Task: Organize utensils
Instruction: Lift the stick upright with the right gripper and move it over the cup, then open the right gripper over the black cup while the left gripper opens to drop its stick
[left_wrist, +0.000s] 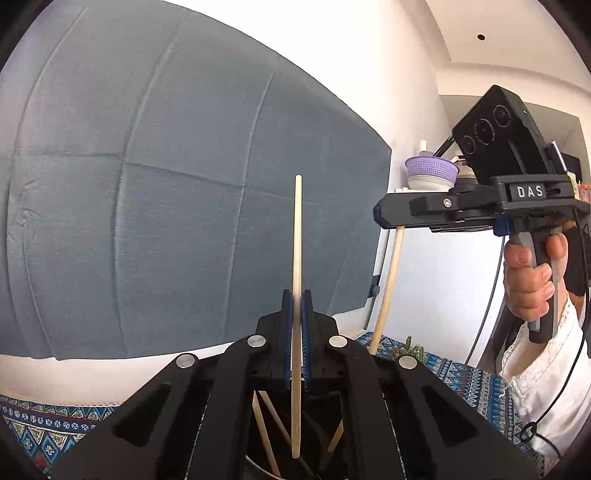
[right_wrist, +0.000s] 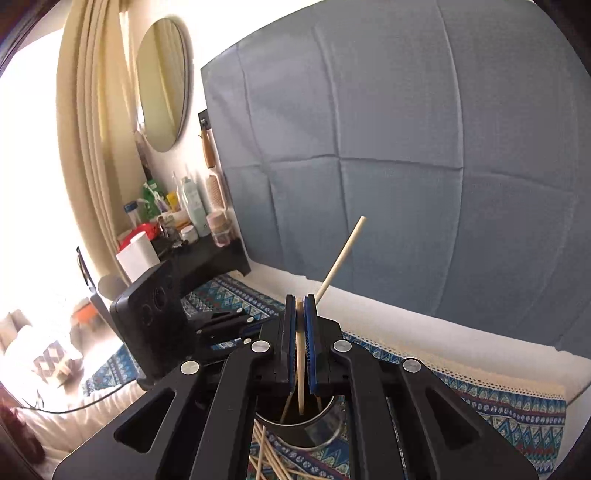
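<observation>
Pale bamboo runs straight up between the blue-padded jaws of the left gripper (left_wrist: 296, 306): a long, thin wooden chopstick (left_wrist: 296, 258), pinched tight near its middle, its lower end hanging over the mouth of a dark round metal cup (left_wrist: 314, 443) where a few more sticks lean. The tongs are closed down to the stick's own width.

The right gripper (right_wrist: 300, 314) is closed the same way on a second pale chopstick (right_wrist: 301, 369), held nearly upright with its tip dipping into the dark cup with a shiny steel rim (right_wrist: 295, 428). Another loose stick (right_wrist: 341, 254) leans out of the cup behind the jaws, slanting up to the right. More sticks (right_wrist: 266, 458) lie fanned on the blue patterned tablecloth (right_wrist: 480, 402) at the near edge of the table, just left of the cup.

Seen from the left wrist, the right hand (left_wrist: 532, 280) grips its tool's pistol handle upright, level with the left, a white lace-trimmed sleeve at the wrist. A creased grey-blue cloth backdrop (right_wrist: 406, 147) hangs behind the table. Off the table's left end, a dark shelf (right_wrist: 207, 254) crowded with bottles and a round wall mirror (right_wrist: 164, 85) stand clear of the work.
</observation>
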